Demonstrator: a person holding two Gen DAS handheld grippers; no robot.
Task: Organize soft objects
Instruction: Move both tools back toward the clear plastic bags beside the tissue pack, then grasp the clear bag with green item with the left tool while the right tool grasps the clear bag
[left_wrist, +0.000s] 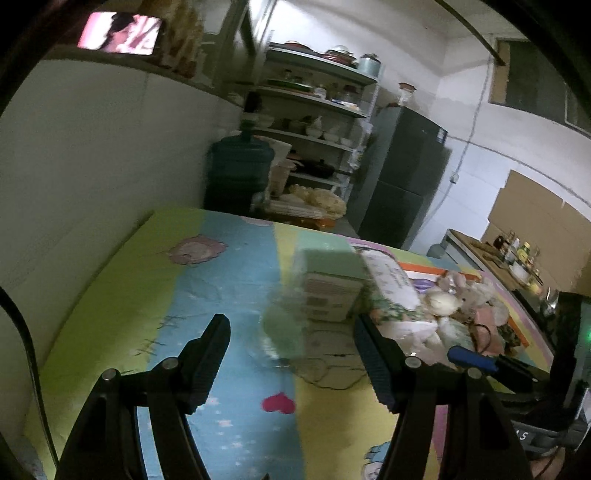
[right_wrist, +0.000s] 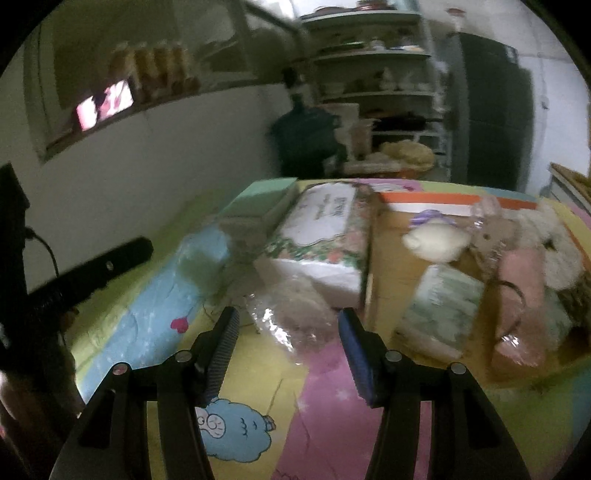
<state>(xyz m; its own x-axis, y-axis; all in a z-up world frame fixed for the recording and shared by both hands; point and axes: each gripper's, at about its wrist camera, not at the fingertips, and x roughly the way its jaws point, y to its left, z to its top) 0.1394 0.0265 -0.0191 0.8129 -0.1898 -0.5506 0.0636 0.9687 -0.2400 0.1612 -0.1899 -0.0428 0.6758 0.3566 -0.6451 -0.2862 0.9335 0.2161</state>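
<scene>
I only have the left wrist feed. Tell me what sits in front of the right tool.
Observer: A crinkled clear plastic bag with something pale pink inside lies on the sheet just ahead of the open right tool.
Operator: Report whether the tool has it.
Observer: No, the fingers stand apart on either side of the bag's near end, with nothing held.
Operator: Describe what is right of that bag.
Observer: An open cardboard box holding a cream plush, a wrapped greenish pack and a pink roll.
</scene>
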